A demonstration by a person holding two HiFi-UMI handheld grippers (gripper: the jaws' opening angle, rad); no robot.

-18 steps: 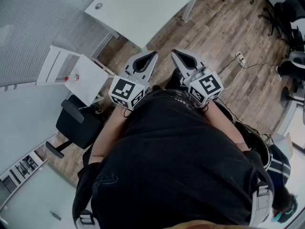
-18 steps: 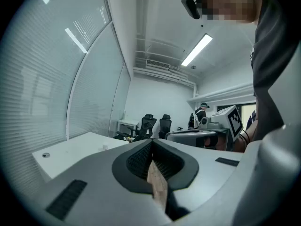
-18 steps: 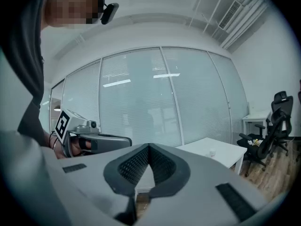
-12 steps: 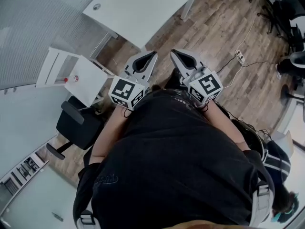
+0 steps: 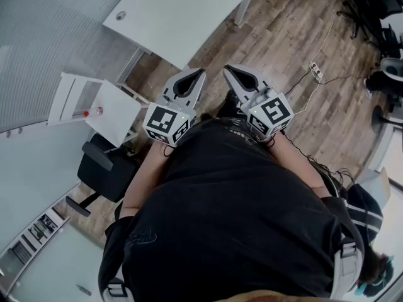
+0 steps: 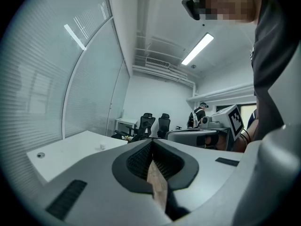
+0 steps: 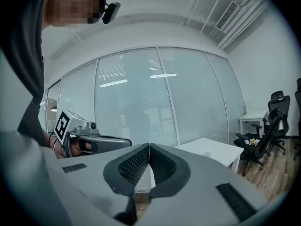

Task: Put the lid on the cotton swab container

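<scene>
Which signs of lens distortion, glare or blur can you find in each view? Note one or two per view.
Head view: the edges of the white desk and the floor planks bow from wide-angle bending, and focus is sharp. Left gripper view: black rounded corners, and a ceiling lamp blown out to white. Right gripper view: the glass wall curves and carries lamp reflections.

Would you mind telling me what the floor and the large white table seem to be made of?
The brown plank floor looks like wood or wood-look laminate, matt, judging by its staggered board seams and grain. The large white rectangular table seems to be smooth laminate or painted board: flat, even, no grain.
</scene>
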